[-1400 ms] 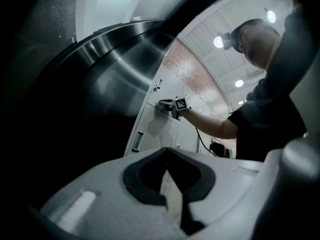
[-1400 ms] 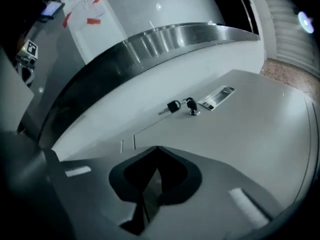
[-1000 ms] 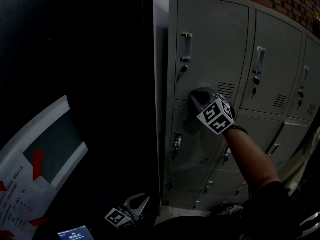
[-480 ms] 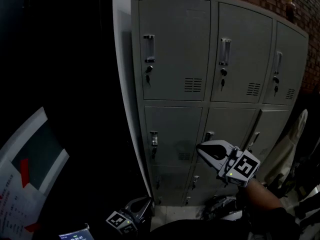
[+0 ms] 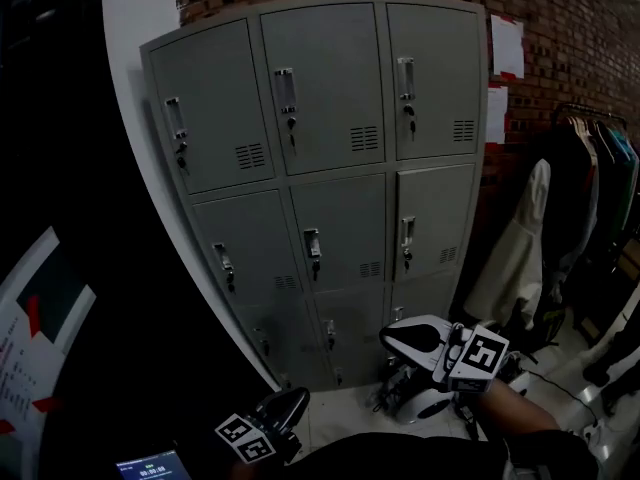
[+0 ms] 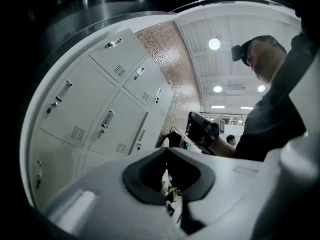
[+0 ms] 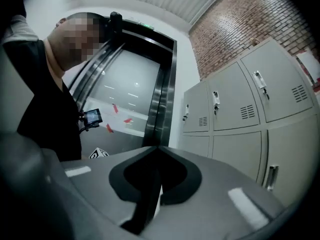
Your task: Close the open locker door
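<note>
Locker doors (image 5: 325,98) closed; gripper views alone show jaws together

The head view looks forward and down from well back. The locker bank (image 5: 320,168) fills its upper centre, and the left gripper (image 5: 290,406) and right gripper (image 5: 400,338) sit along the lower edge.

The left gripper view faces upward along its own jaws, which sit close at lower centre. The locker bank (image 6: 100,104) is at frame left and the ceiling lights (image 6: 215,44) at upper right.

The right gripper view also tilts upward, with the locker bank (image 7: 250,109) at frame right.

All three views share the locker bank. The left gripper view also catches what appears to be the right gripper (image 6: 202,129) at mid-frame.
</note>
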